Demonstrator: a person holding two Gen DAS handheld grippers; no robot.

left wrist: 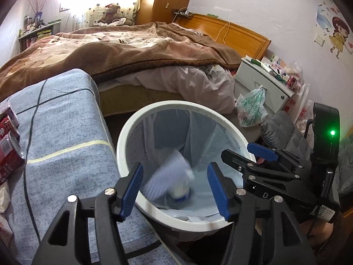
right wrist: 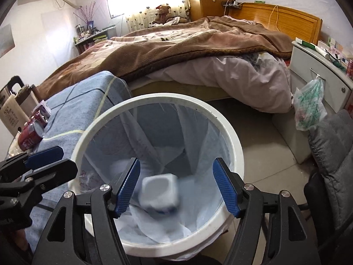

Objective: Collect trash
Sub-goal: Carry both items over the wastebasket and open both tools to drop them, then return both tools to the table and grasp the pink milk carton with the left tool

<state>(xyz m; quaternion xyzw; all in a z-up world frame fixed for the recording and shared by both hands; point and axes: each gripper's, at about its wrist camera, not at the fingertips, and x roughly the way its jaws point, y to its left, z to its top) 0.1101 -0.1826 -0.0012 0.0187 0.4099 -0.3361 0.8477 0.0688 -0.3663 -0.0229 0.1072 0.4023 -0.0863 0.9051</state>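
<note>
A white trash bin [left wrist: 123, 137] [right wrist: 154, 98] lined with a clear bag stands on the floor below both grippers. My left gripper [left wrist: 175, 166] [right wrist: 70, 159] hangs open over its near rim, nothing between the pads. Under it, inside the bin, a blurred white piece of trash [left wrist: 169, 176] lies by a small round white tub [left wrist: 179, 193]. My right gripper [right wrist: 176, 162] [left wrist: 235, 150] is open too, over the bin's mouth. A blurred white square cup [right wrist: 160, 194] shows between its fingers, down inside the liner and free of the pads. Red cans [left wrist: 8, 145] [right wrist: 30, 134] lie on the blue-covered table [left wrist: 66, 132] [right wrist: 83, 101].
A bed with a brown blanket [left wrist: 132, 50] fills the back. At the right a white nightstand [left wrist: 264, 81] has a green-printed plastic bag [left wrist: 251, 106] hanging from it, with a grey padded seat [right wrist: 331, 150] nearer. A flask [right wrist: 13, 108] stands at the table's far left.
</note>
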